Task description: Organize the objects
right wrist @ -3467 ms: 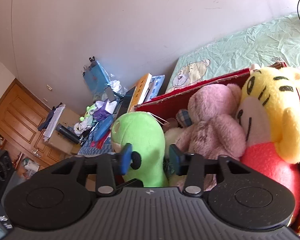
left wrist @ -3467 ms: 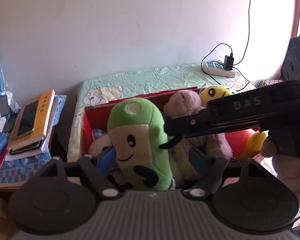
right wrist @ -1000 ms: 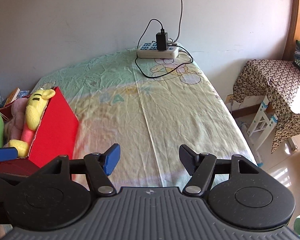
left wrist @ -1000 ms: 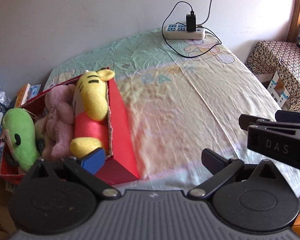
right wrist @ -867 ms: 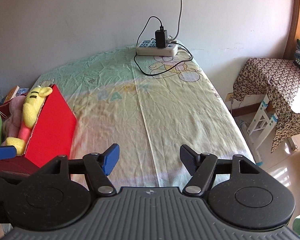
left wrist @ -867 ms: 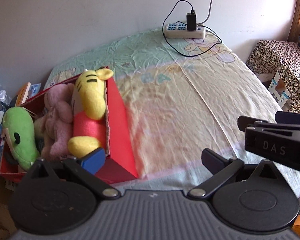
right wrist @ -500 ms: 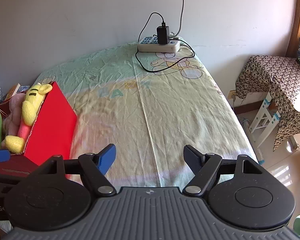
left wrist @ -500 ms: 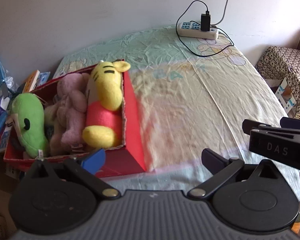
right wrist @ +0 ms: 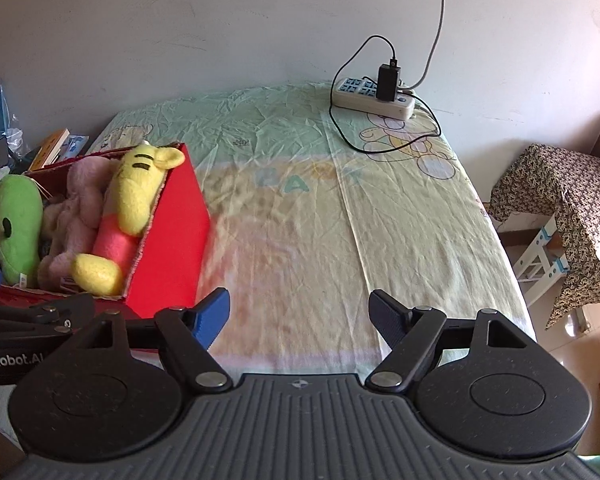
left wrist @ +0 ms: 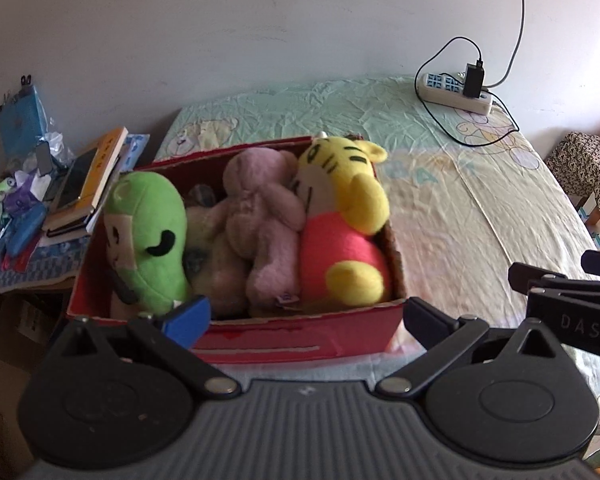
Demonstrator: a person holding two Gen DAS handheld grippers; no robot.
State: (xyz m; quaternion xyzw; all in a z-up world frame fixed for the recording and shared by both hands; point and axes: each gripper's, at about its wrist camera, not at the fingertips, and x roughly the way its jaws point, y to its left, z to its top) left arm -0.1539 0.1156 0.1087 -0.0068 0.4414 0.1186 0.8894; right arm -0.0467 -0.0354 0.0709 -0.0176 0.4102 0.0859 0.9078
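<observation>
From the left wrist, the left gripper [left wrist: 306,314] stands spread wide and empty over the near wall of the red box [left wrist: 300,338] on the bed [left wrist: 440,184]. Packed inside are a green plush [left wrist: 148,236], a pink plush [left wrist: 266,220] and a yellow tiger plush [left wrist: 342,216].

From the right wrist, the right gripper [right wrist: 299,316] hangs over bare sheet, jaws opening with nothing between them; the box sits to its left. A power strip [right wrist: 372,98] lies by the wall.

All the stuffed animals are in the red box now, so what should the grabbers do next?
Probably just back away and stop. The green plush, pink plush and yellow tiger all sit inside the red box. The left gripper is open and empty, the right gripper is opening with nothing between its jaws, and no toy shows on the bedsheet.
</observation>
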